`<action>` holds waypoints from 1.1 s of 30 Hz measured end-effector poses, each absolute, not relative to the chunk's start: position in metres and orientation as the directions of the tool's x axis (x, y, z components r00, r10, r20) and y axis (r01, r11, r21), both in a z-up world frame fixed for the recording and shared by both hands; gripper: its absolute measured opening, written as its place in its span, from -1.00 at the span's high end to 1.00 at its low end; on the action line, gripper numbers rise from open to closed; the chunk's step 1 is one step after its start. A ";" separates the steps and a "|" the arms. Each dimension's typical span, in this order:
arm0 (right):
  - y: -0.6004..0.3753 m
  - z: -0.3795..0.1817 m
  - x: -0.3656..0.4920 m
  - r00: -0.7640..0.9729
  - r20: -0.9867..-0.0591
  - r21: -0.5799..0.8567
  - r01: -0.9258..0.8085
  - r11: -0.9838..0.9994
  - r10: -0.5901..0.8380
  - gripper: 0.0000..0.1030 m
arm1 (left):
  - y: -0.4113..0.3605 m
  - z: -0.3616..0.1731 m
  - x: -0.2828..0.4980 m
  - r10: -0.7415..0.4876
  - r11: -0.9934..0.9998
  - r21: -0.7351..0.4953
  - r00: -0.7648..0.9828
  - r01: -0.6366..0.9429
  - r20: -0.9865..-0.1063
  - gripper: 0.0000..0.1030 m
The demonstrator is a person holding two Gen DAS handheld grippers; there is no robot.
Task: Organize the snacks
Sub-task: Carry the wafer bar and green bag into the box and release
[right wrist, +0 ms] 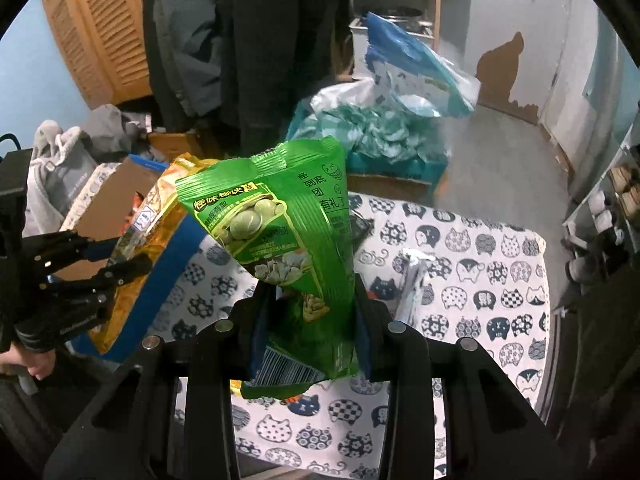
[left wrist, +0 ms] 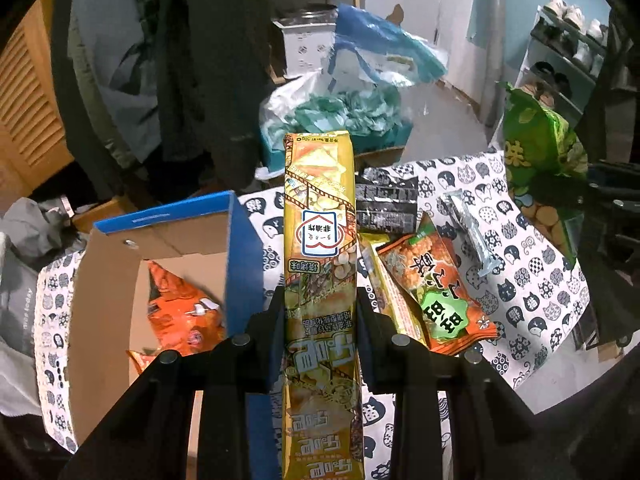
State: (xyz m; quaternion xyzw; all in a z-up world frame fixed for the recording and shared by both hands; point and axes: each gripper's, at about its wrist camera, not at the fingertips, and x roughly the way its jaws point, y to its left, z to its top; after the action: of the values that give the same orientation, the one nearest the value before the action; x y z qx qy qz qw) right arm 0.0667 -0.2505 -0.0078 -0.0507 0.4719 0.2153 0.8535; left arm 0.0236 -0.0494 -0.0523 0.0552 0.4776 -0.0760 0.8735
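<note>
A: Packet [left wrist: 320, 240], long and yellow, stands clamped between the left tongs [left wrist: 320, 312]; it rises lengthwise away from the camera, its printing upside down in the left wrist view. Where does it sit relative to the box?

B: Just right of the cardboard box [left wrist: 160, 248], whose blue outer wall stands beside the packet. The box is open at the top, and an orange bag [left wrist: 180, 312] lies on its floor. In the right wrist view the same yellow packet [right wrist: 156, 216] hangs over the near blue wall of the box [right wrist: 116, 200], with the left tongs [right wrist: 120, 258] pinching it from the left.

A: And the right tongs [right wrist: 312, 304]?

B: Closed on a green bag [right wrist: 280, 240], gripped near its lower part; its crimped top edge points upward, and a barcode shows at the bottom. The left wrist view catches that green bag [left wrist: 540, 152] at the far right, off the desk surface.

A: What remains on the desk [right wrist: 480, 280]?

B: A cloth printed with cat heads covers it. On it lie an orange-and-green bag [left wrist: 440, 292], overlapping a yellow pack [left wrist: 384, 280] on its left, a black packet [left wrist: 386, 208] behind them, and a silver wrapper [left wrist: 472, 236] to the right. Beyond the desk, a heap of teal plastic [left wrist: 348, 112] fills a tub on the floor.
</note>
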 end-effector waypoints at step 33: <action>-0.078 0.008 0.068 0.374 -0.823 0.121 -0.620 0.775 0.428 0.33 | 0.098 -0.035 -0.004 -0.005 1.000 -0.001 0.592 0.007 -0.806 0.39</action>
State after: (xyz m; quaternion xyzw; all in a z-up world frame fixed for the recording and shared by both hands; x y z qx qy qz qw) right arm 0.0676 -0.0783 0.0076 -0.1046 0.4598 0.3185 0.8223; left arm -0.0040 0.0978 -0.0347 0.0014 0.4519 -0.0035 0.8921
